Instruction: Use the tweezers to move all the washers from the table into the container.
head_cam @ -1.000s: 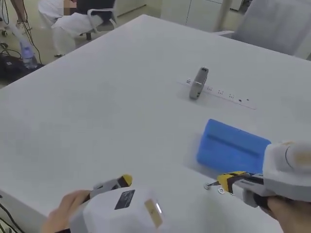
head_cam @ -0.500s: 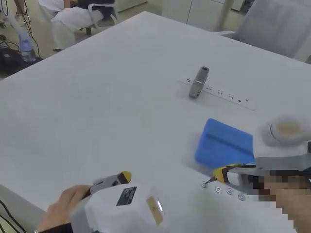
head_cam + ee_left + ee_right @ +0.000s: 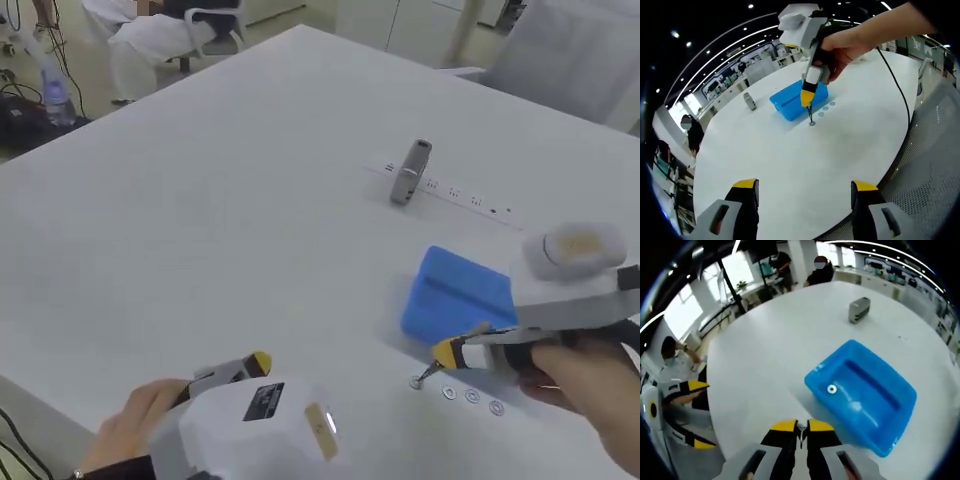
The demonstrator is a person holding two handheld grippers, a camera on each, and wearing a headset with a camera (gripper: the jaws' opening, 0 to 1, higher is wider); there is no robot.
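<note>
Right gripper [image 3: 447, 352] clamped tight on the tweezers [image 3: 428, 372], tips angled down onto the end washer [image 3: 415, 382] of a row on the table [image 3: 250, 200]. The row lies just beside the blue container [image 3: 455, 295], likely for a short carry. Left gripper [image 3: 805, 185] wide open, empty, held clear near the table edge.
</note>
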